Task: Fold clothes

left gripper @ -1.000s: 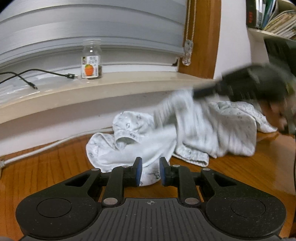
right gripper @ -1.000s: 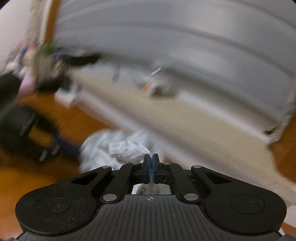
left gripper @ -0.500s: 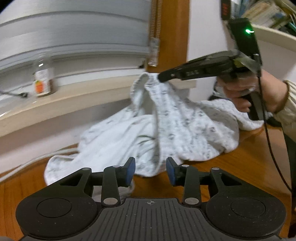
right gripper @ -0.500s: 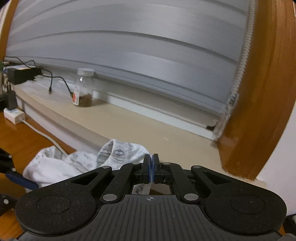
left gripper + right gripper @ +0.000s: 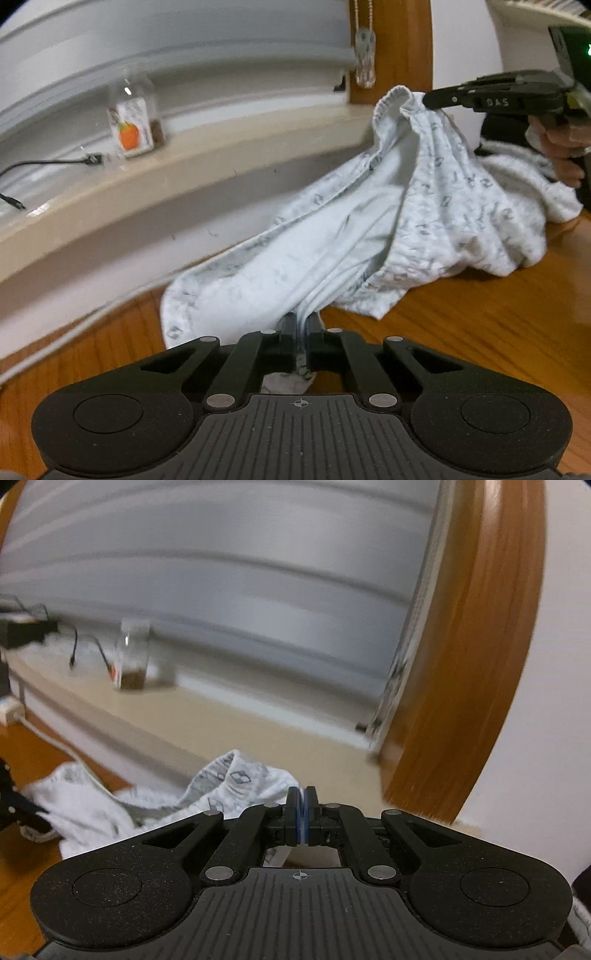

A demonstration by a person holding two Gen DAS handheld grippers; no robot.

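A white garment with a small grey diamond print (image 5: 388,229) stretches from the wooden table up to the right. My left gripper (image 5: 302,321) is shut on its lower edge, with cloth bunched between the pads. In the left wrist view my right gripper (image 5: 428,101) holds the garment's ribbed upper edge high, near the window frame, with a person's hand behind it. The right wrist view shows my right gripper (image 5: 303,805) shut on a thin fold of the same garment (image 5: 236,782), which hangs down to the left.
The wooden table (image 5: 480,325) runs along a beige window sill (image 5: 184,166) under grey blinds. A clear jar with an orange label (image 5: 131,125) and a black cable (image 5: 48,162) rest on the sill. A wooden window frame (image 5: 461,664) stands at the right.
My left gripper went from open in front of the garment to shut on its lower edge. The right gripper lifted its edge of the garment up and to the right, pulling the cloth taut.
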